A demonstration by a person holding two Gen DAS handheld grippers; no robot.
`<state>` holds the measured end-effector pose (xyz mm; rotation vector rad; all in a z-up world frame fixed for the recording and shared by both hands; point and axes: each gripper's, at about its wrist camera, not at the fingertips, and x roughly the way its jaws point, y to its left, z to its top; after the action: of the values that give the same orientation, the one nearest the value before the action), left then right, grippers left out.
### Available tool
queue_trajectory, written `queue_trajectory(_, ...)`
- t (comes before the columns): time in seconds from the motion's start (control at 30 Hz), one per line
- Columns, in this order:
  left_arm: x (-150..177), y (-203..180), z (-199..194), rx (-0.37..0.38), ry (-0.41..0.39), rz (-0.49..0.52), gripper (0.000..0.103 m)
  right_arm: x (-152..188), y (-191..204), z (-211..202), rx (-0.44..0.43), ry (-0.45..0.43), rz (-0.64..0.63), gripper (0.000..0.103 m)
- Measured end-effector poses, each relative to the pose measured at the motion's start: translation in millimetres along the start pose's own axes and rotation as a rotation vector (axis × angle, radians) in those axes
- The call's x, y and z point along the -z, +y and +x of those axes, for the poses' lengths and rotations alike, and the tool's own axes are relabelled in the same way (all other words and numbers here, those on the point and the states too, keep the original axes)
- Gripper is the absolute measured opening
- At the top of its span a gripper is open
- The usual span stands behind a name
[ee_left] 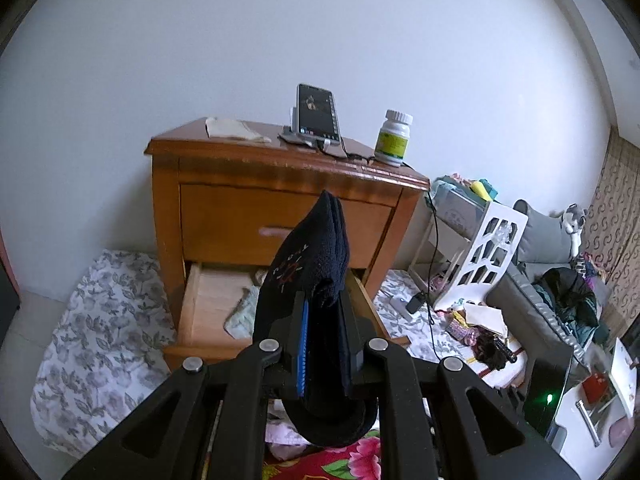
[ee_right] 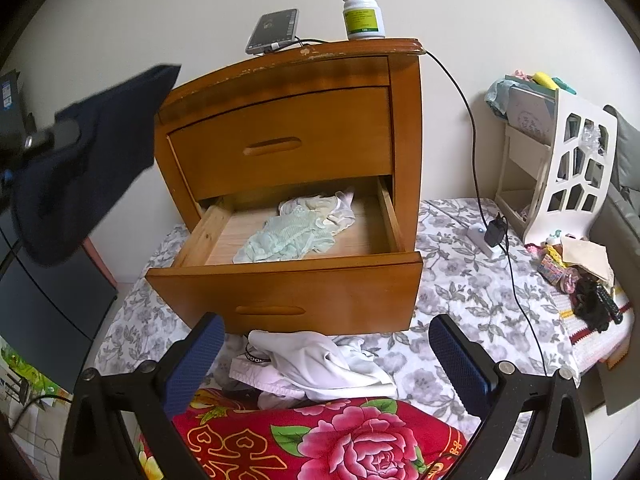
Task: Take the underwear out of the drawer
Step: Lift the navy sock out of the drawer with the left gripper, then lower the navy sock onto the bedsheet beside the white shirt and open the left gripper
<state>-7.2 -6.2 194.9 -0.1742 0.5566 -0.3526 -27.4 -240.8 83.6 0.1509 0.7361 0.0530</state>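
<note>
My left gripper (ee_left: 322, 304) is shut on dark navy underwear (ee_left: 316, 256), lifted in front of the wooden nightstand (ee_left: 224, 216); the same garment (ee_right: 84, 152) hangs at the left of the right wrist view. The lower drawer (ee_right: 288, 292) is pulled out, with pale green underwear (ee_right: 284, 236) and a cream piece (ee_right: 320, 206) inside. My right gripper (ee_right: 324, 350) stands open below the drawer front, above a pile of white garments (ee_right: 316, 364) on the bed.
A phone (ee_left: 316, 114), a pill bottle (ee_left: 394, 138) and a folded cloth (ee_left: 234, 128) sit on the nightstand. A charger cable (ee_right: 476, 152) trails down its right side. A white rack (ee_right: 568, 172) stands to the right. A red floral blanket (ee_right: 320, 440) lies nearest.
</note>
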Motion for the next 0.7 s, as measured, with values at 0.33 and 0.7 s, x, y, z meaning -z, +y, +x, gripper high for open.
queue_trajectory(0.33,54.5,11.7,15.0,0.004,0.076,-0.039,0.013,5.0,-0.6,4.1,0.009,0.022,-0.007,0.103)
queue_trajectory(0.7,102.5,26.8,50.3,-0.023,0.216,-0.063,0.013,11.1,-0.2,16.2,0.019,0.059,-0.015,0.103)
